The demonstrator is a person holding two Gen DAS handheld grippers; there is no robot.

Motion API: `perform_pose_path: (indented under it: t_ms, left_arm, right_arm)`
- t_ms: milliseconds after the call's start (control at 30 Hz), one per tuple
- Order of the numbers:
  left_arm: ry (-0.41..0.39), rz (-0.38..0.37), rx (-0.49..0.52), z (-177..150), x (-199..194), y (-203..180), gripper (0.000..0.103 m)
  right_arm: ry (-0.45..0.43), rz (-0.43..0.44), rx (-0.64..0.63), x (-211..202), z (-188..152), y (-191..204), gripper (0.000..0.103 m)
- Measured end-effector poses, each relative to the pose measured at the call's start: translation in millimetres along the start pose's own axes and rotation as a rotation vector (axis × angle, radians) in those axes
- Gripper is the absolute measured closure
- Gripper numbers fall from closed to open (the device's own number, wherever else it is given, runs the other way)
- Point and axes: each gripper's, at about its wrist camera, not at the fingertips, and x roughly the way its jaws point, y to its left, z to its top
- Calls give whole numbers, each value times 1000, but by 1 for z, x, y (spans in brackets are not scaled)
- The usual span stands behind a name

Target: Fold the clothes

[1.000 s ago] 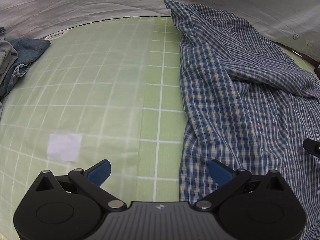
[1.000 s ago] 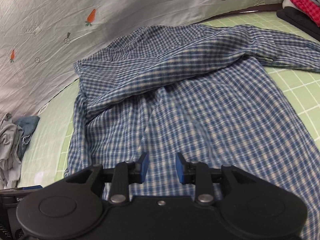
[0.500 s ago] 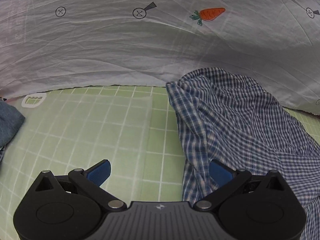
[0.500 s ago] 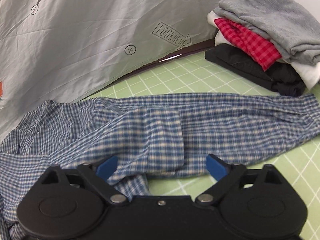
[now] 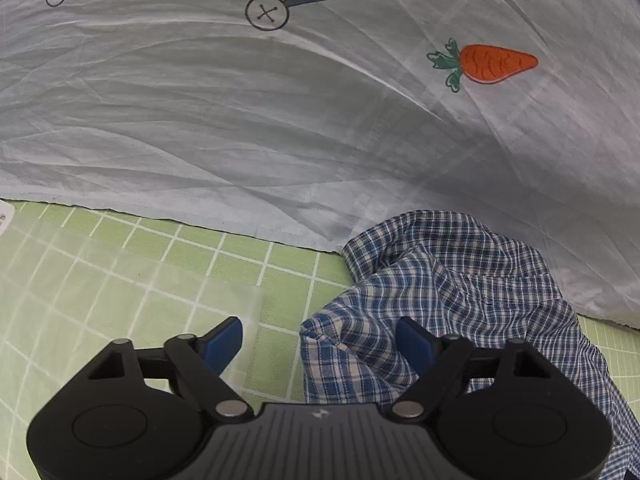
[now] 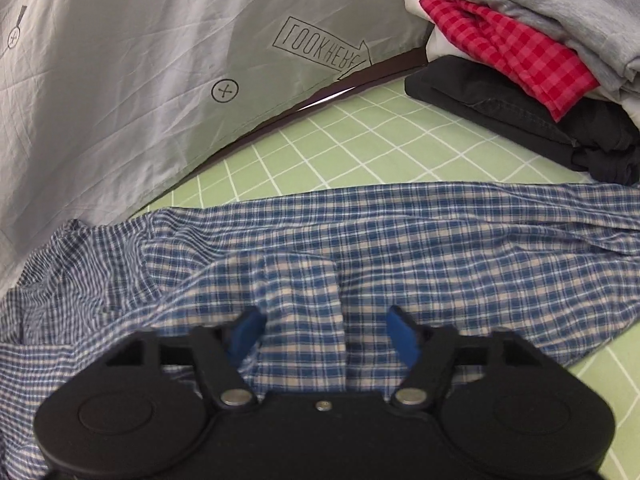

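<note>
A blue-and-white checked shirt (image 6: 400,248) lies spread and rumpled on the green grid mat (image 6: 360,136). In the left wrist view its bunched far corner (image 5: 460,288) reaches the grey backdrop. My left gripper (image 5: 320,340) hovers over that corner's left edge. Its jaws are closing, with shirt fabric between them near the right pad (image 5: 416,344) and no pad pressing. My right gripper (image 6: 325,334) straddles a raised fold of the shirt. Its jaws are also closing, the fold lying between them, and the right pad (image 6: 402,336) is still clear of the cloth.
A stack of folded clothes stands at the back right: a grey top (image 6: 540,12), a red checked piece (image 6: 508,48) and black garments (image 6: 500,112). A grey printed sheet (image 5: 280,120) hangs behind the mat. A translucent sheet (image 5: 152,292) lies on the mat at left.
Both grippers travelled from the shirt's near part to its far edge by the backdrop. The right jaws opened wide from nearly shut; both pairs now stand narrower than half a second ago.
</note>
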Motion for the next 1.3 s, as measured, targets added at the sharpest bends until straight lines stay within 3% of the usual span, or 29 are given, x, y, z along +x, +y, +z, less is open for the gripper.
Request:
perform_pose_path:
  t_ms: [33, 100, 133, 167, 267, 500, 667, 767, 833, 900, 967, 1067, 1233, 1300]
  left_arm:
    - [-1, -7, -8, 1, 1, 0, 43]
    - [-4, -12, -14, 3, 3, -3, 87]
    - [-6, -12, -14, 4, 4, -4, 96]
    - [-10, -9, -13, 5, 5, -6, 96]
    - [-29, 36, 24, 13, 3, -16, 97]
    - [-87, 144, 206, 25, 1, -57, 97]
    - [-64, 183, 256, 35, 25, -71, 97]
    - [-51, 147, 250, 39, 30, -69, 95]
    - [-50, 115, 239, 40, 29, -66, 82]
    - [-69, 53, 178, 37, 16, -54, 54]
    - [-103, -28, 79, 30, -2, -36, 38]
    - [-106, -142, -32, 15, -15, -14, 35]
    - [0, -152, -61, -5, 10, -7, 36]
    - [28, -219, -94, -12, 21, -5, 42]
  right_arm:
    - [14, 38, 18, 0, 2, -1, 73]
    - [5, 69, 24, -3, 4, -1, 86]
    - [-5, 78, 19, -5, 5, 1, 96]
    - [-18, 83, 15, -8, 6, 2, 98]
    - [-71, 96, 20, -19, 16, 5, 99]
    - [-231, 35, -78, -58, 63, 11, 99]
    - [-250, -67, -118, -56, 86, -2, 99]
    - [-193, -81, -104, -39, 87, -14, 99]
    - [-168, -91, -113, -30, 82, -15, 99]
    - [-158, -110, -118, -25, 76, -16, 99]
    - [-156, -106, -84, -22, 72, -21, 99]
    - [-154, -93, -20, -19, 66, -29, 99]
    - [-145, -91, 22, -15, 59, -36, 99]
    - [-163, -86, 27, -17, 57, -36, 99]
